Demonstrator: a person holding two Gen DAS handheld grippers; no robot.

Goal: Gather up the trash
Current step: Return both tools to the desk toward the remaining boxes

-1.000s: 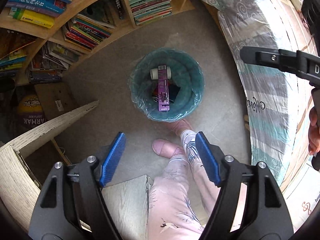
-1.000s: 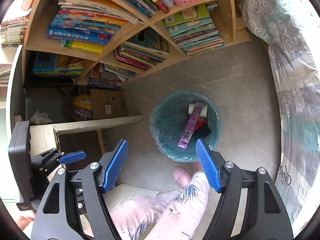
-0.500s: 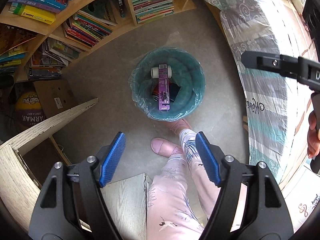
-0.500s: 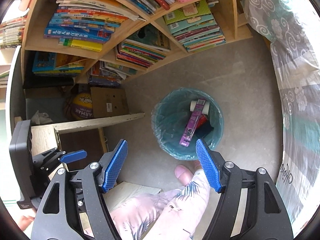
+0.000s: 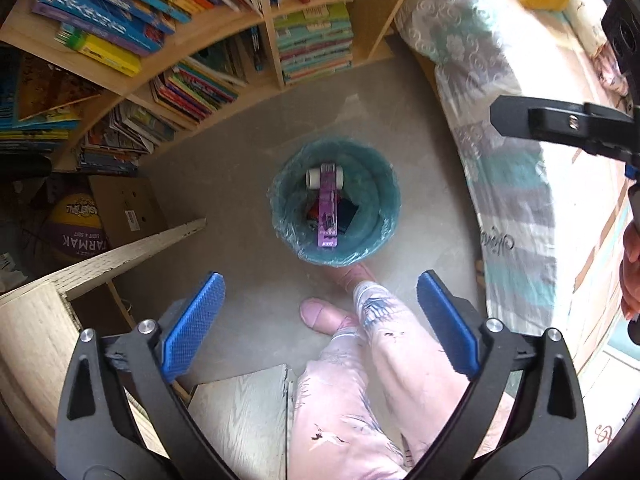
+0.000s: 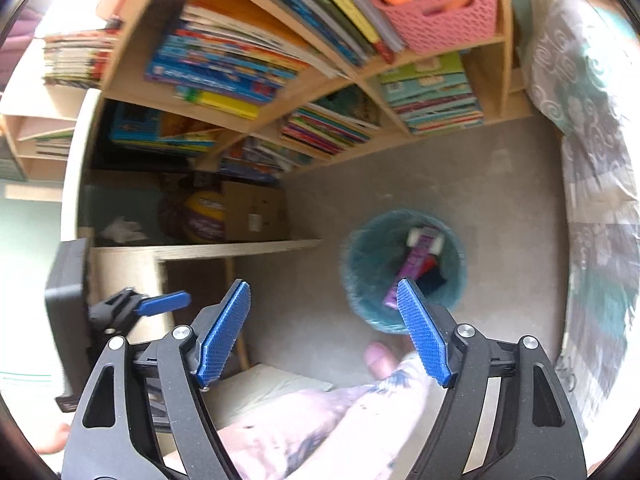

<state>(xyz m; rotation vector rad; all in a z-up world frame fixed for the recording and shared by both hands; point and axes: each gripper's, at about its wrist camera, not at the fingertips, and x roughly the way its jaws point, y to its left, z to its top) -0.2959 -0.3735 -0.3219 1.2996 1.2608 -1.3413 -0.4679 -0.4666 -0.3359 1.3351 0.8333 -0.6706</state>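
The left gripper points straight down and its jaws have just been opening; they now stand wide apart with nothing between them, only the floor and the person's leg far below. The right gripper is tilted downward, and its jaws have also just been opening; they are empty too. So both grippers are released and carry no trash.

The landmark is the bin, a round one with a teal plastic liner, standing on the grey floor. The collected trash lies inside it: a long purple package leans from the near rim toward the far side, a small white roll lies under its far end, and something dark and something red lie beneath, too small to name. The person's slippers are just beside the near rim of the bin. Beyond the bin stands a bookshelf; to the right of the bin is a bed; to the left of the bin is a pale wooden board.

I judge the pieces in the bin to be light. The purple package looks flat and stiff enough to take across its narrow width near the middle. The liner is thin, soft and slippery; if it must be lifted, the folded edge at the rim seems the best place, gripped gently so it does not tear.
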